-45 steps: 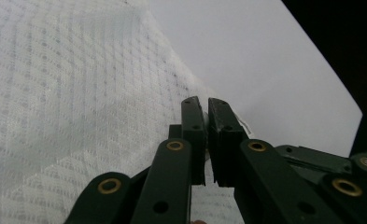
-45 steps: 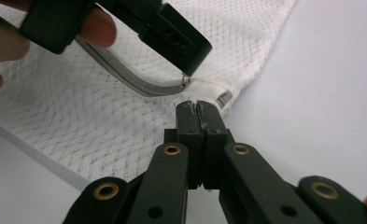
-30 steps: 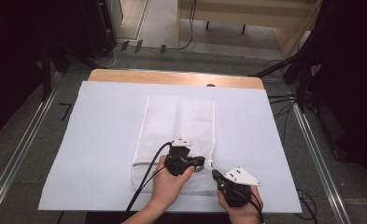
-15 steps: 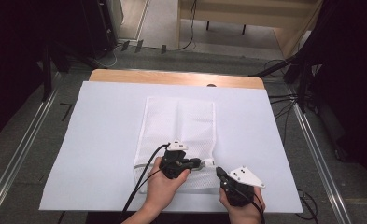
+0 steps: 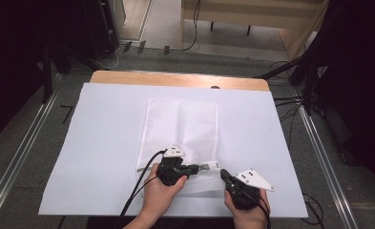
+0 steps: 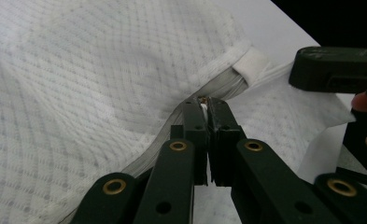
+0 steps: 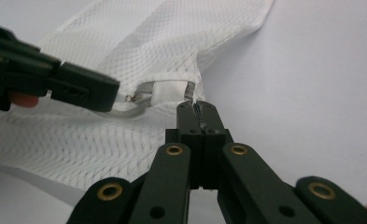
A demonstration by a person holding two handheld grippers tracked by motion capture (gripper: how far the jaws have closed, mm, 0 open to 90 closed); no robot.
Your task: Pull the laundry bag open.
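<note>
High view overlooks table; gripper views closely share mesh bag.

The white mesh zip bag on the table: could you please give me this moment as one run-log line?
object: white mesh zip bag flat on white sheet | left gripper: shut on zip pull | right gripper: shut on bag's corner edge

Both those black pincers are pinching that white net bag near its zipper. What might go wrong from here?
The left gripper grips the zipper pull by its very tips, so it may slip off when pulled. The right gripper pinches just the edge of the mesh bag; a hard tug might snag the mesh or drag the bag across the white sheet.
</note>
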